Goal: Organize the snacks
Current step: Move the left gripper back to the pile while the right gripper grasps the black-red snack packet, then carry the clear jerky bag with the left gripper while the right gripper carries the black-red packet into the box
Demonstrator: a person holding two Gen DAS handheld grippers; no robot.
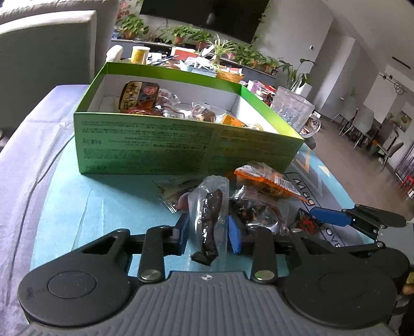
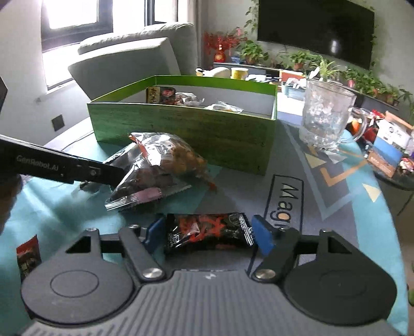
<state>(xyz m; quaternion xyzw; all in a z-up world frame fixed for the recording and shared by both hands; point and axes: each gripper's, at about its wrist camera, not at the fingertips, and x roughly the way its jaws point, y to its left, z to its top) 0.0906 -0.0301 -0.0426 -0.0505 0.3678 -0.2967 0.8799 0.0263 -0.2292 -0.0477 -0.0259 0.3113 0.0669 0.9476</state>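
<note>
One green box [image 1: 181, 144], one glass mug [image 2: 326, 116], perhaps five loose snack packets [image 1: 207, 219].

This is a home living room. A grey sofa [image 2: 134, 54] stands by a window [image 2: 75, 15], and a large dark TV [image 2: 315, 31] hangs on the wall above a long shelf lined with potted plants [image 2: 300, 58]. Across the open room, dining chairs [image 1: 362, 121] stand around a table. Up close, a low table with a teal cloth [image 2: 64, 206] carries a glass mug [image 2: 326, 113] and a green box [image 1: 181, 144] of snacks.
</note>
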